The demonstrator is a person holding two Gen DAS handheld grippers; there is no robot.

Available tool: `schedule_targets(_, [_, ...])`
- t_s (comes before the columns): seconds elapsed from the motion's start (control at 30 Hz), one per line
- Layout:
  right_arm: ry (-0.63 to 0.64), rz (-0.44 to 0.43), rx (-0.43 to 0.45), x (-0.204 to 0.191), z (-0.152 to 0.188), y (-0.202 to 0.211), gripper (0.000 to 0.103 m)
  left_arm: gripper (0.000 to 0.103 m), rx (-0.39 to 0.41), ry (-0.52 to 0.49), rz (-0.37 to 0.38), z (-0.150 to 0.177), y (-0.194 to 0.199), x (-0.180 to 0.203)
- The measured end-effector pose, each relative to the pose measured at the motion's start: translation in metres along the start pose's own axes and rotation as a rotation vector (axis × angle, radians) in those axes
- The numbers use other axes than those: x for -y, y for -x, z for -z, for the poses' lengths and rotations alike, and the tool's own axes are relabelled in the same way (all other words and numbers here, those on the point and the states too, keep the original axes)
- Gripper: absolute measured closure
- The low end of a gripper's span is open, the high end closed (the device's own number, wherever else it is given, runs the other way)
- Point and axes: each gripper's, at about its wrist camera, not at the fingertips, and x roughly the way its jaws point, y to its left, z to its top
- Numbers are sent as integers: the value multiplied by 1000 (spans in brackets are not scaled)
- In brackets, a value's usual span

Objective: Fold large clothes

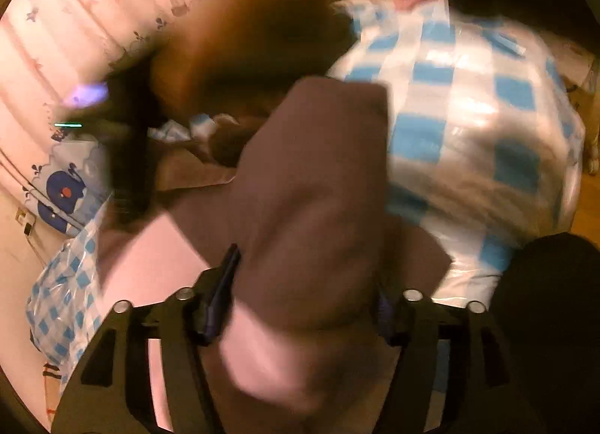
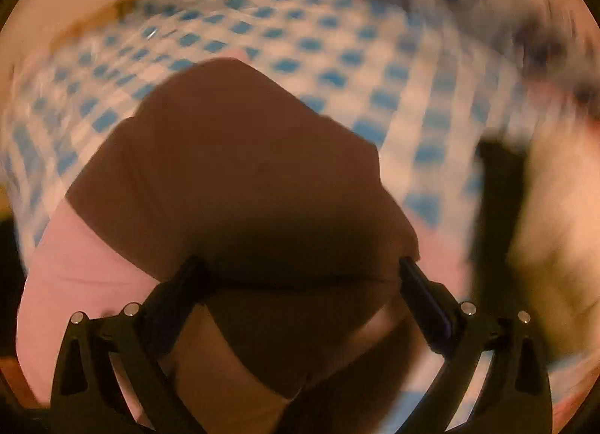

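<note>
A large brown garment with a pink lining fills both views. In the left wrist view my left gripper (image 1: 303,299) is shut on a thick bunch of the brown garment (image 1: 311,179), which rises between the fingers (image 1: 221,291). In the right wrist view my right gripper (image 2: 300,273) is shut on a fold of the same garment (image 2: 240,171), with pink lining (image 2: 78,265) showing at the lower left. Both views are blurred by motion.
A blue-and-white checked cover in clear plastic (image 1: 468,115) lies behind the garment and spreads across the right wrist view (image 2: 337,51). Pink curtains (image 1: 75,21) and whale-print fabric (image 1: 63,186) are at the left. A dark blurred shape (image 2: 498,201) is at the right.
</note>
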Motion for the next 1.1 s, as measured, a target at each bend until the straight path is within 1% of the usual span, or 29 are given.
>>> schedule_targets(0.07, [-76, -57, 46, 16, 15, -8, 7, 44, 45, 105, 84, 5, 28, -19])
schedule_targets(0.1, [-92, -66, 60, 16, 19, -6, 7, 44, 80, 210, 147, 11, 47, -40])
schedule_targets(0.17, [-123, -77, 112, 18, 29, -4, 7, 42, 146, 391, 206, 22, 70, -81])
schedule_targets(0.2, [-134, -75, 133, 14, 31, -4, 7, 38, 184, 530, 209, 29, 80, -117])
schedule_targets(0.23, [-143, -69, 159, 7, 36, -1, 7, 35, 201, 603, 205, 33, 81, -135])
schedule_targets(0.27, [-150, -64, 183, 7, 39, 5, 7, 30, 221, 742, 200, 40, 78, -172])
schedule_targets(0.3, [-163, -57, 217, 4, 47, 5, 7, 30, 224, 815, 197, 44, 71, -192])
schedule_targets(0.33, [-178, -52, 260, 2, 57, 5, 7, 30, 230, 893, 216, 49, 58, -214])
schedule_targets(0.37, [-193, -52, 289, 5, 66, 6, 7, 30, 225, 920, 210, 49, 42, -225])
schedule_targets(0.4, [-214, -52, 322, 6, 74, 6, 7, 30, 190, 939, 192, 50, 17, -233])
schedule_targets(0.43, [-224, -48, 343, 7, 77, 6, 7, 30, 151, 946, 215, 51, -7, -235])
schedule_targets(0.47, [-227, -44, 360, 9, 80, 8, 7, 30, 111, 953, 221, 54, -25, -233])
schedule_targets(0.5, [-224, -45, 357, 10, 78, 9, 7, 30, 50, 957, 213, 57, -48, -228])
schedule_targets(0.53, [-212, -38, 341, 10, 75, 11, 7, 30, -8, 937, 197, 62, -69, -216])
schedule_targets(0.57, [-193, -31, 323, 9, 71, 16, 7, 30, -20, 890, 135, 60, -74, -205])
schedule_targets(0.6, [-158, 0, 288, 5, 62, 29, 7, 29, -26, 843, 87, 57, -74, -196])
schedule_targets(0.67, [-113, 86, 274, -5, 57, 56, 7, 29, -9, 824, 51, 56, -67, -190])
schedule_targets(0.7, [-88, 138, 297, -15, 57, 83, 7, 29, -6, 833, 51, 58, -67, -193])
schedule_targets(0.73, [-78, 160, 328, -23, 60, 105, 7, 29, -5, 847, 54, 59, -67, -195])
schedule_targets(0.77, [-76, 164, 369, -33, 68, 130, 7, 29, -4, 862, 59, 62, -69, -198])
schedule_targets(0.8, [-76, 156, 382, -39, 74, 140, 7, 29, -2, 872, 63, 64, -68, -199])
schedule_targets(0.83, [-77, 144, 369, -49, 84, 147, 7, 29, 2, 873, 59, 64, -67, -198])
schedule_targets(0.9, [-73, 163, 241, -61, 101, 120, 7, 28, 7, 858, 38, 61, -65, -194])
schedule_targets(0.93, [-76, 176, 111, -63, 114, 81, 7, 28, 8, 853, 32, 60, -65, -195])
schedule_targets(0.97, [-146, 99, 104, -54, 129, 55, 7, 24, 9, 845, 41, 58, -65, -193])
schedule_targets(1.0, [-233, -5, 132, -40, 145, 35, 6, 21, 5, 825, 37, 56, -67, -188])
schedule_targets(1.03, [-282, -73, 160, -31, 156, 23, 5, 21, -5, 790, 8, 53, -69, -179])
schedule_targets(1.07, [-320, -118, 162, -23, 161, 18, 5, 18, -13, 752, -24, 49, -71, -170])
schedule_targets(1.1, [-317, -106, 165, -24, 160, 20, 5, 18, -19, 730, -54, 46, -71, -165])
